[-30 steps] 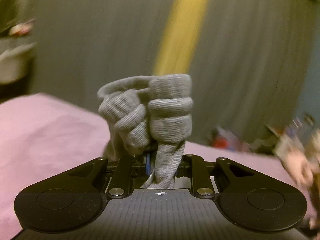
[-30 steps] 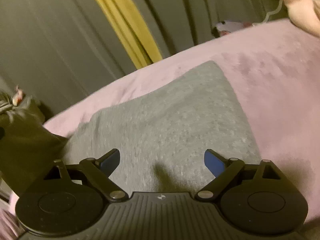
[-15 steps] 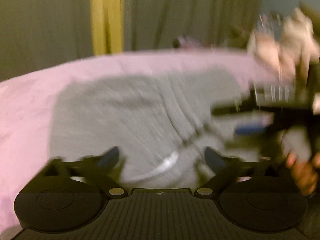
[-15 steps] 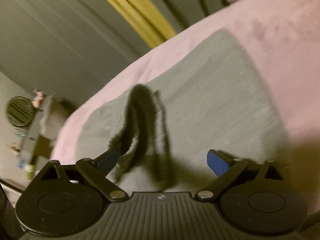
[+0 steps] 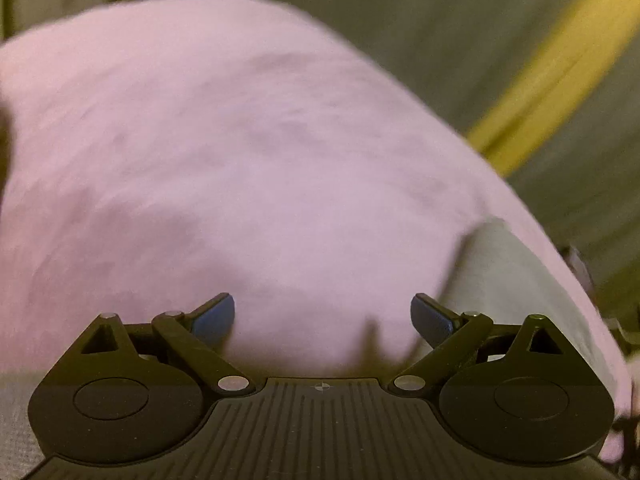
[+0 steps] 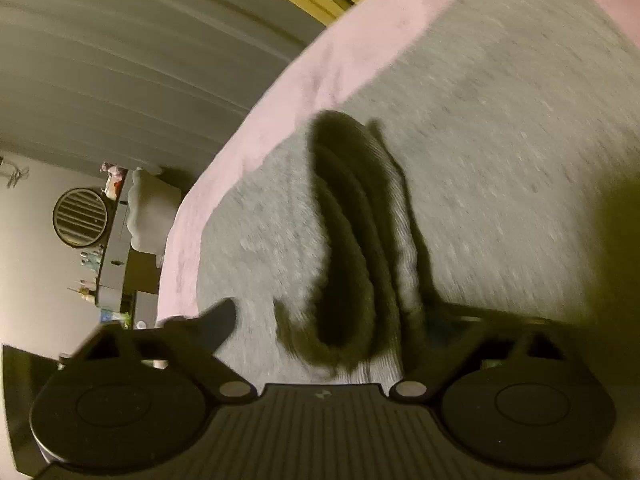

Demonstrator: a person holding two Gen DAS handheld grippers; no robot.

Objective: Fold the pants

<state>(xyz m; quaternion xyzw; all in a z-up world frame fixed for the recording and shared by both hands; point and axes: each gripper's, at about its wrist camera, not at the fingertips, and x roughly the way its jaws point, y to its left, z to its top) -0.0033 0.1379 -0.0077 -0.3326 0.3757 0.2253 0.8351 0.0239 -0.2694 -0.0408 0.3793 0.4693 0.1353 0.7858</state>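
The grey pants point(image 6: 500, 128) lie flat on the pink bed cover point(image 6: 320, 76) in the right wrist view. A ribbed cuff or waistband fold point(image 6: 360, 240) stands up between the fingers of my right gripper point(image 6: 340, 316), whose jaws are apart; the right finger is hidden behind the fold. In the left wrist view my left gripper point(image 5: 322, 312) is open and empty above the pink cover point(image 5: 240, 160). A corner of the grey pants point(image 5: 504, 280) shows at its right.
Grey curtains with a yellow stripe point(image 5: 560, 64) hang behind the bed. A round fan point(image 6: 80, 218) and a cluttered dresser point(image 6: 116, 264) stand beyond the bed's left edge.
My left gripper let go of the ribbed grey cloth, opened and swung left away from the pants. My right gripper moved in close, so the raised ribbed fold now stands between its fingers.
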